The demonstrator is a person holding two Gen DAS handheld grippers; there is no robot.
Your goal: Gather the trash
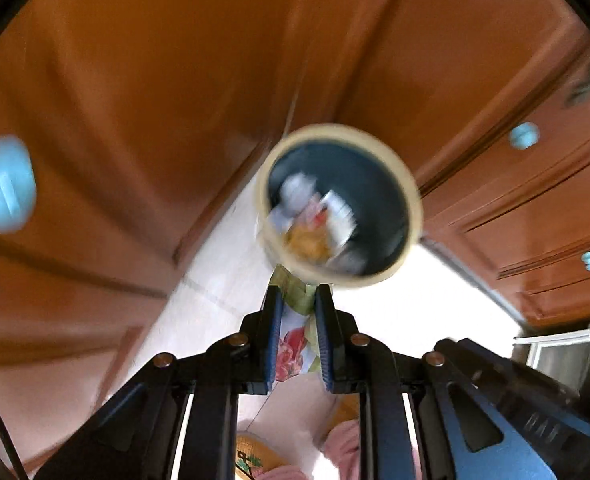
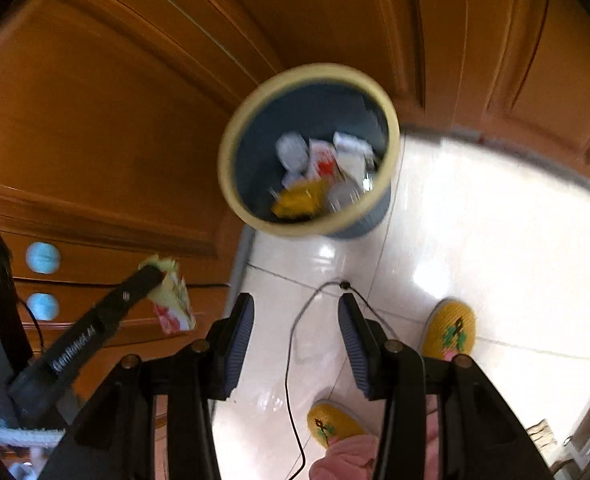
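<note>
A blue waste bin [image 1: 391,200] with a cream rim [image 2: 231,152] stands on the white tiled floor, holding several scraps of paper and wrappers. My left gripper [image 1: 297,300] is shut on a floral, green-and-red wrapper [image 1: 293,344], held high above the floor on the near side of the bin. The right wrist view shows that same left gripper [image 2: 153,276] from the side with the wrapper [image 2: 175,304] hanging from its tip. My right gripper [image 2: 295,320] stands open with nothing between its fingers, only floor beneath. Both views are motion-blurred.
Orange-brown wooden cabinet doors [image 2: 115,100] with pale blue knobs [image 2: 43,258] stand behind and left of the bin. A thin black cable [image 2: 295,344] trails over the tiles. A person's yellow embroidered slippers [image 2: 451,330] and pink trouser legs [image 2: 347,456] are below the grippers.
</note>
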